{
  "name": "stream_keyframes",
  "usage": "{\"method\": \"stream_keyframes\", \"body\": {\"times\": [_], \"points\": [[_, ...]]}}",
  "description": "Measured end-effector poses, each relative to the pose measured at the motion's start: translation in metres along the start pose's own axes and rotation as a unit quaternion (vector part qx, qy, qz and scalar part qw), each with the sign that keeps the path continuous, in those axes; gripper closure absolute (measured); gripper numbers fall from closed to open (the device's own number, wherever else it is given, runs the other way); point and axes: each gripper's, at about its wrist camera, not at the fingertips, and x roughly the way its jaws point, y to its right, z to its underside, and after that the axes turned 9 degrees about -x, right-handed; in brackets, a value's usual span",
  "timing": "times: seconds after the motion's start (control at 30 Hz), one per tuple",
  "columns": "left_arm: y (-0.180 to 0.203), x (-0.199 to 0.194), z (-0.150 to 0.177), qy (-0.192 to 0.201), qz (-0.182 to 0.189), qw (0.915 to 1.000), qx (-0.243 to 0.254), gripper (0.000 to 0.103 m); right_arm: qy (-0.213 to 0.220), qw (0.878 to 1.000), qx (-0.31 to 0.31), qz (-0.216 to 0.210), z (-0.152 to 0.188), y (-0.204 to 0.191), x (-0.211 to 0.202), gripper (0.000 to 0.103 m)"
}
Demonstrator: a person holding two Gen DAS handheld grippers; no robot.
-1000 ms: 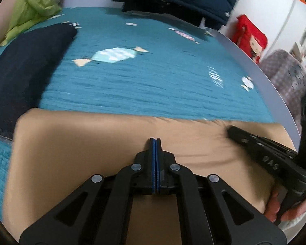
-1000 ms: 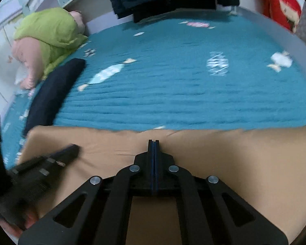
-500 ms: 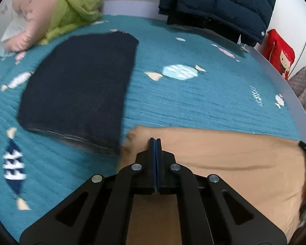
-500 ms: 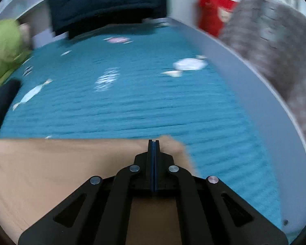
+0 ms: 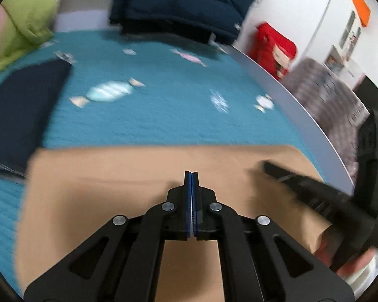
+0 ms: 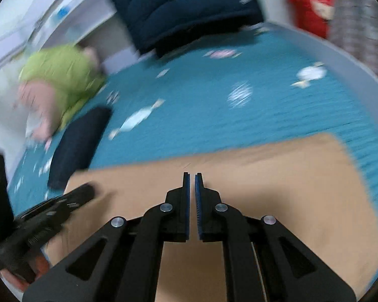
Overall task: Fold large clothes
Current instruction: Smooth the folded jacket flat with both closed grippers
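A tan garment lies flat on the teal bedspread, folded into a wide rectangle; it also fills the lower part of the right wrist view. My left gripper is over its middle with the jaws pressed together and no cloth visible between them. My right gripper is over the garment too, its jaws a narrow gap apart and empty. Each gripper shows in the other's view, the right one near the garment's right end, the left one near its left end.
A folded dark navy garment lies on the bed left of the tan one. A green and pink plush sits at the head of the bed. A dark puffer jacket hangs beyond. The bed's pale edge runs along the right.
Both grippers swung back from the garment's outer ends toward its middle. The right gripper's jaws, shut before, now stand slightly apart. The tan garment stays flat.
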Motion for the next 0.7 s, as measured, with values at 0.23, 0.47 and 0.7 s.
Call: {"method": "stream_keyframes", "body": {"times": [0.23, 0.47, 0.7], "points": [[-0.028, 0.017, 0.024, -0.012, -0.047, 0.9985, -0.028, 0.101, -0.022, 1.0, 0.009, 0.006, 0.022, 0.025, 0.007, 0.103], [-0.052, -0.004, 0.021, 0.015, -0.157, 0.9874, -0.019, 0.101, -0.025, 0.993, -0.011, 0.115, 0.027, 0.077, -0.026, 0.103], [-0.102, -0.037, 0.02, 0.023, -0.221, 0.9732, -0.06, 0.101, -0.031, 0.98, 0.019, 0.196, 0.035, 0.124, -0.058, 0.103]]}}
